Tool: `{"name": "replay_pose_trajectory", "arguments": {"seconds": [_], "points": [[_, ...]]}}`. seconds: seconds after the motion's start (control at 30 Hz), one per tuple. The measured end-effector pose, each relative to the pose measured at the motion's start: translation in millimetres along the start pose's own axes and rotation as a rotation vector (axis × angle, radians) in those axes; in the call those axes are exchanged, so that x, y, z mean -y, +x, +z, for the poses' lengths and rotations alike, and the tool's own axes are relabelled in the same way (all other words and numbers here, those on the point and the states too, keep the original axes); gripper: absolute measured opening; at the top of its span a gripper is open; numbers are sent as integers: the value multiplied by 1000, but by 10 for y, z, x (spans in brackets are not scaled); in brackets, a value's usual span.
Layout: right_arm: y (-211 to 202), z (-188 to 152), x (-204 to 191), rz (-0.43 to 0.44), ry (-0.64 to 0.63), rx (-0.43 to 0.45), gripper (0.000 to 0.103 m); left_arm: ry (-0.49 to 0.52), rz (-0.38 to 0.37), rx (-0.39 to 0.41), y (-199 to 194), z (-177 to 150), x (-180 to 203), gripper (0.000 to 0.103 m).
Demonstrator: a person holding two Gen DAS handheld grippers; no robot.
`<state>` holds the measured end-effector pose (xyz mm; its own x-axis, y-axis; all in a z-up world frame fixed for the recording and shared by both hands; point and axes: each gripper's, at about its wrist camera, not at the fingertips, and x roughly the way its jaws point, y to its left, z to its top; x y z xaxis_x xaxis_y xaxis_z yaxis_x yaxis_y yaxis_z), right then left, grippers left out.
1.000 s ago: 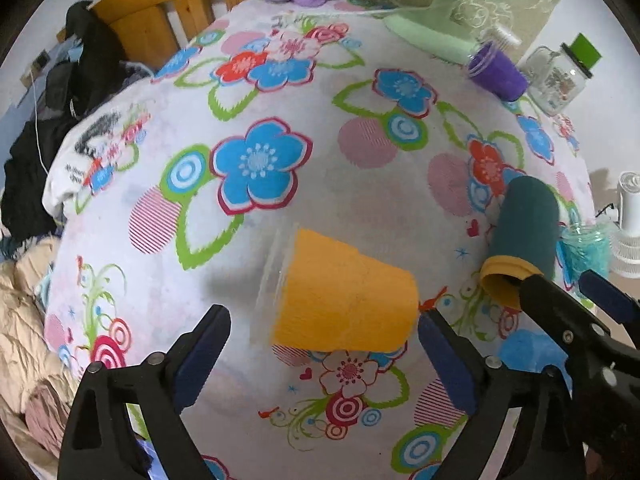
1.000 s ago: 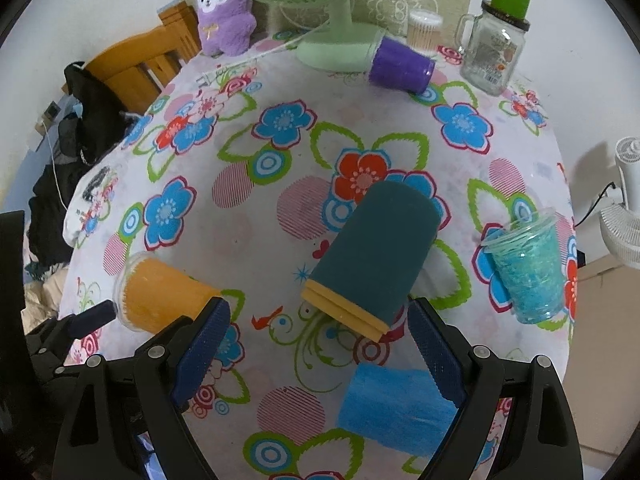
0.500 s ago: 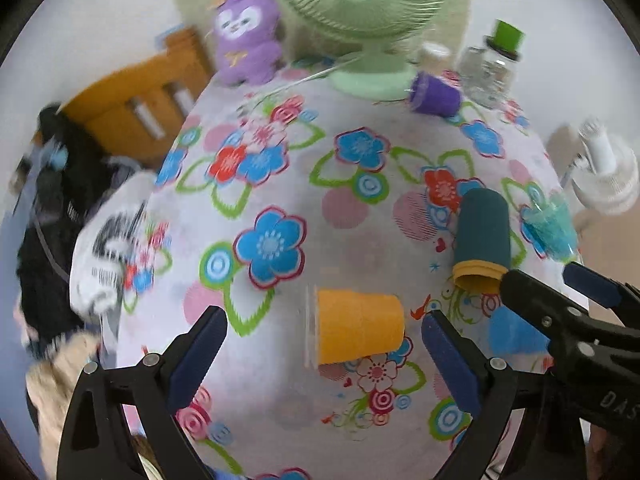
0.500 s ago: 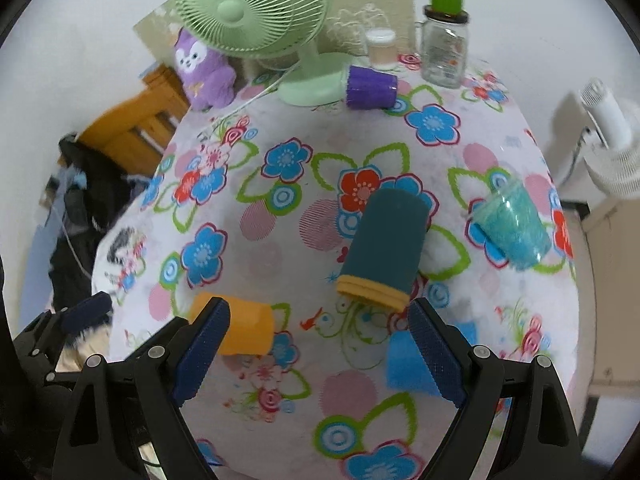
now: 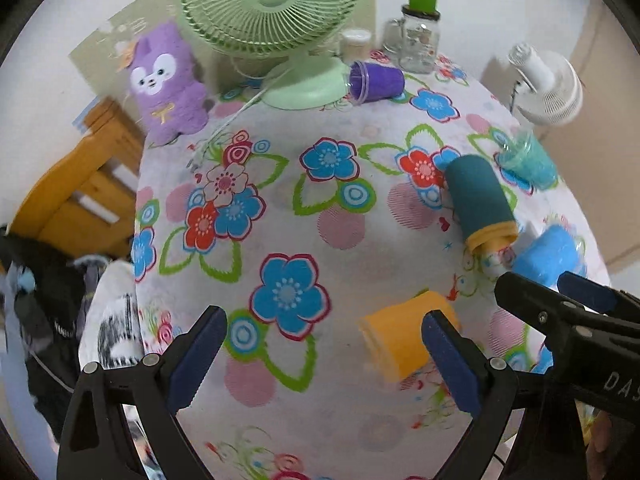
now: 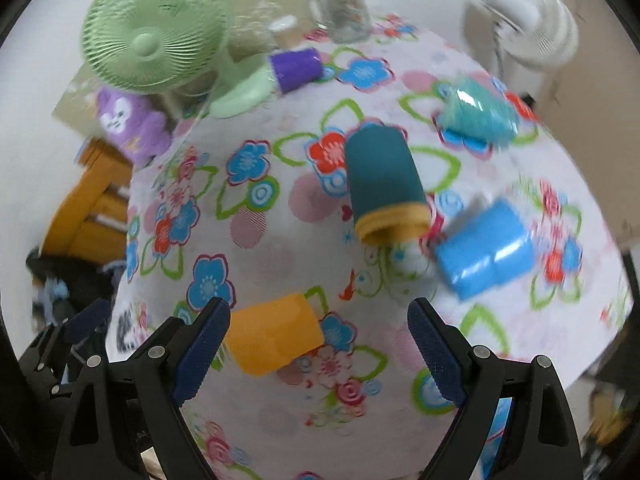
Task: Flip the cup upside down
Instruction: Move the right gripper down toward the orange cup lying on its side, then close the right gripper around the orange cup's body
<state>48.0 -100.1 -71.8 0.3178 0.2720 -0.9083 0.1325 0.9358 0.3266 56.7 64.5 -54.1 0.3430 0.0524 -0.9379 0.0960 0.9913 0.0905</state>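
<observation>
The orange cup (image 5: 404, 336) lies on its side near the near edge of the bench (image 5: 360, 216), on the flowered cloth, not yet turned over. A teal cup (image 5: 478, 200), a blue cup (image 5: 550, 256), a turquoise cup (image 5: 528, 160) and a purple cup (image 5: 376, 82) also lie tipped over farther in, toward the right edge and the far edge by the green fan (image 5: 276, 20). To do the flip well, a hand-held gripper should probably close across the orange cup's wall near the middle, lift, and rotate until the rim faces down before setting it flat. The left hand-held gripper (image 5: 324, 354) hovers with fingers spread and empty, its right finger overlapping the cup in view. The right hand-held gripper (image 6: 320, 342) is likewise spread wide, holding nothing, above the near edge.
</observation>
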Motion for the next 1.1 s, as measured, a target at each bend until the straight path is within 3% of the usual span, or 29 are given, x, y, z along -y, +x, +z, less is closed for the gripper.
{"name": "replay_pose_trajectory", "arguments": {"seconds": [0.77,0.97,1.1], "points": [[805,-248,47,-69,494,-46,92,191,-42,-93,828,135,-227,99],[963,-301,55,-56,576,-95,85,215,-46,-122,972,122,-208,99],[1053,-316,3,-49,567,-126,71,215,-56,-141,1036,116,-223,99]]}}
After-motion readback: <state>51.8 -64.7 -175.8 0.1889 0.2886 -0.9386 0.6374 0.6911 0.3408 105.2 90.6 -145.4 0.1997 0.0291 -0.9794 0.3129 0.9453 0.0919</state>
